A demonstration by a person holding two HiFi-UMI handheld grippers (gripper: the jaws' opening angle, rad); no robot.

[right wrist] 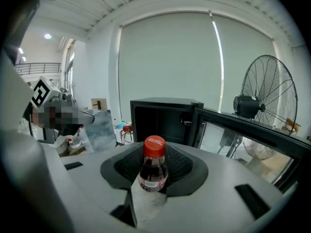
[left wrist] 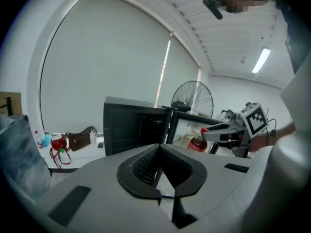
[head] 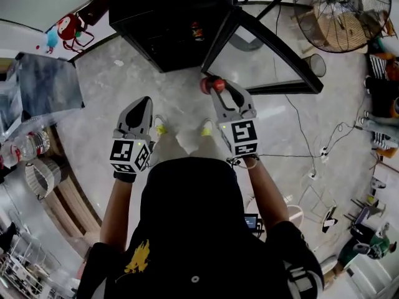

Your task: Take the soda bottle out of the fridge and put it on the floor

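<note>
**A:** Entry: where was the small clear plastic soda bottle (right wrist: 153, 168) when you looked?

**B:** Out of the fridge. It sat upright between the jaws of the right gripper (head: 215, 86), in the air over the pale, glossy, marbled floor (head: 118, 86), just in front of the open cabinet. It had a rounded shoulder, dark liquid inside, a smooth red screw cap and a small label low on the body.

**A:** Grip?

**B:** The jaws were partly closed and clamped on the bottle's body below the cap. The black ribbed pads (right wrist: 127, 165) curved round it on both sides. The shells behind them were smooth grey plastic.

**A:** And the left gripper (head: 143, 101)?

**B:** Its jaws met at the tips, with nothing between them. It had the same black ribbed pads, drawn into a narrow wedge. It was held beside the right one, apart from it, and also pointed towards the fridge.

**A:** Describe the fridge.

**B:** A matte black box-shaped fridge (head: 163, 23) stood on the floor, its interior dark. Its door (head: 268, 55) stood swung open to the right. The door was a black frame round a clear glass pane, and the floor showed through it.

**A:** Anything else near?

**B:** A round wire-caged fan (head: 349, 14) stood behind the door. Thin black cables (head: 305, 136) trailed over the floor to the right.
</note>
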